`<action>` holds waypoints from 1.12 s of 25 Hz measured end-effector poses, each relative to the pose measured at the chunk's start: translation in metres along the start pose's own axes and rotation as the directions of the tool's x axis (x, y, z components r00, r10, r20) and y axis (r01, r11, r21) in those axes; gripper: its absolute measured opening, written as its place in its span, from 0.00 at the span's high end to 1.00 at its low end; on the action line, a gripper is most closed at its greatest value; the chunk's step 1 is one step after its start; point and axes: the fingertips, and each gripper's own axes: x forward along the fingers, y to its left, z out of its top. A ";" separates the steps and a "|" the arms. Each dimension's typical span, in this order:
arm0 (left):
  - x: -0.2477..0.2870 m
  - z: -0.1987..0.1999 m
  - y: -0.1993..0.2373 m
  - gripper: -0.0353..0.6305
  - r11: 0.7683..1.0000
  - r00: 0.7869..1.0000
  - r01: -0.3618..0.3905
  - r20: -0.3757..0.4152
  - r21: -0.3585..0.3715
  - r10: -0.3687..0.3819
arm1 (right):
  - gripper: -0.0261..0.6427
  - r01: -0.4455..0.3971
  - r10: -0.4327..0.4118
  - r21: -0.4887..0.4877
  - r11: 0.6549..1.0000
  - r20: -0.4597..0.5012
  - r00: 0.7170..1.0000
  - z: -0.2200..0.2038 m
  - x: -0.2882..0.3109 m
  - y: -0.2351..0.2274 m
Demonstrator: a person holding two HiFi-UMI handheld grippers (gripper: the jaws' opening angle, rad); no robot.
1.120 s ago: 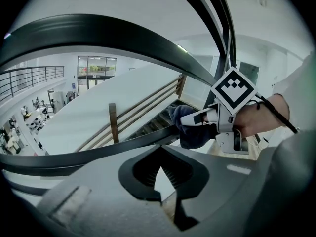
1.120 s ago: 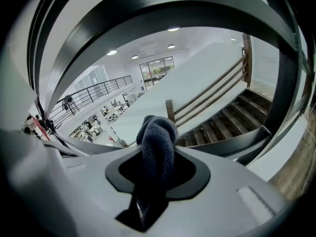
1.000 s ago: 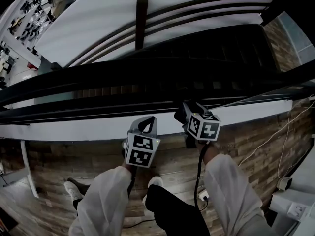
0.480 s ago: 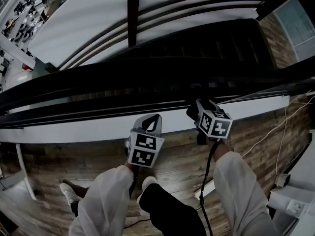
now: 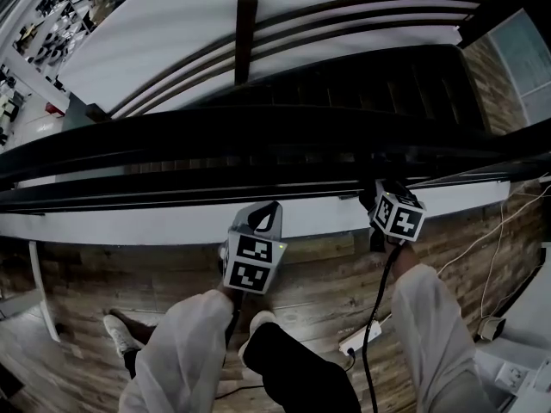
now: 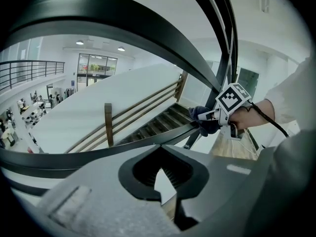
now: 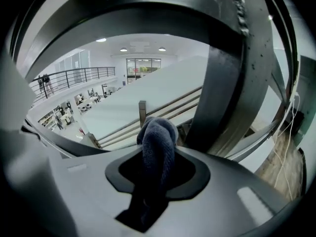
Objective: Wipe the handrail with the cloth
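Observation:
A dark metal handrail [image 5: 215, 136] runs across the head view above both grippers. My right gripper [image 5: 372, 198] is shut on a dark blue cloth [image 7: 158, 139] and holds it against the rail's lower bar [image 5: 284, 189], right of centre. From the left gripper view, the cloth [image 6: 203, 122] shows bunched on the rail [image 6: 98, 154] in front of the right gripper [image 6: 213, 118]. My left gripper [image 5: 263, 217] hangs just below the rail, left of the right one. Its jaws [image 6: 165, 177] are shut with nothing between them.
Beyond the rail a staircase [image 5: 362, 80] drops away, with a wooden post [image 5: 245, 33] and side rails on a white wall. Below me lie a wood floor [image 5: 327, 274], a power strip [image 5: 355, 342] with cables, and the person's shoes [image 5: 120, 332].
My right gripper has slid to the right along the rail with the cloth in it. The left gripper has stayed about where it was.

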 end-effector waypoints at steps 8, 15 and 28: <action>-0.030 -0.013 0.024 0.94 0.999 1.000 -0.024 0.011 -0.042 0.025 | 0.81 0.083 -0.090 0.094 0.992 0.073 0.993 0.005 -0.016 0.006; -0.095 -0.016 0.066 0.94 0.998 0.999 -0.043 0.008 -0.055 0.043 | 0.81 0.070 -0.077 0.107 0.992 0.062 0.995 0.007 -0.053 0.084; -0.289 -0.043 0.216 0.94 0.988 0.989 -0.138 -0.056 -0.063 0.134 | 0.81 -0.066 0.064 0.066 0.996 0.026 0.998 0.003 -0.146 0.352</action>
